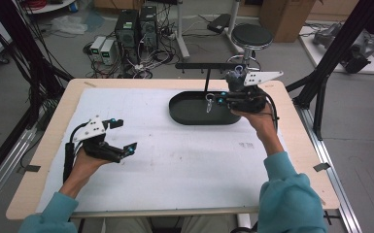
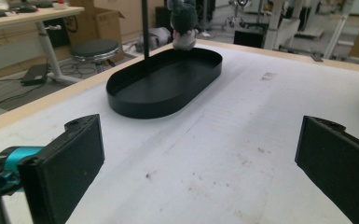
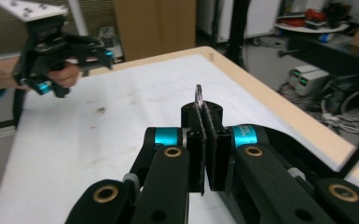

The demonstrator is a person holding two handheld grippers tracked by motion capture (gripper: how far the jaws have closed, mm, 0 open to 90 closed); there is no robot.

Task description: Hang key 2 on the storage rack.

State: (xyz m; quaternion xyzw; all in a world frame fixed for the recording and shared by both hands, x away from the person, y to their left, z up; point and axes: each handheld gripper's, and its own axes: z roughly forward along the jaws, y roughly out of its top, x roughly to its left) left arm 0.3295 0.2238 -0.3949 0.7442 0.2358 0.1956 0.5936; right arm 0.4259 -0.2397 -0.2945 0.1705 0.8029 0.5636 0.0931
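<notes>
High view: the right tool [image 1: 217, 100] hangs over the black tray [image 1: 184, 114] at the far right of the bench [image 1: 175, 160], its jaws pressed together on a small metal ring [image 1: 209, 98] with a pale bit dangling below it. The ring sits above the tray's right half, near the thin black post [image 1: 207, 80] that rises from the tray. What the dangling bit is cannot be told.

The left tool [image 1: 125, 135] is well apart from the tray, low over the near left of the bench, with its jaws spread wide and nothing between them.

In the right gripper view the two black pads [image 3: 196, 149] meet flat, and the ring [image 3: 198, 97] pokes up from between their tips. Farther off at upper left, the left tool [image 3: 72, 70] shows in the person's hand.

In the left gripper view both jaws stand far apart at the bottom corners, with bare white bench [image 2: 214, 154] between them. Beyond lies the oval tray [image 2: 135, 100], its post [image 2: 145, 28] standing near its far end, and the right tool [image 2: 184, 42] is above the tray's far rim.
</notes>
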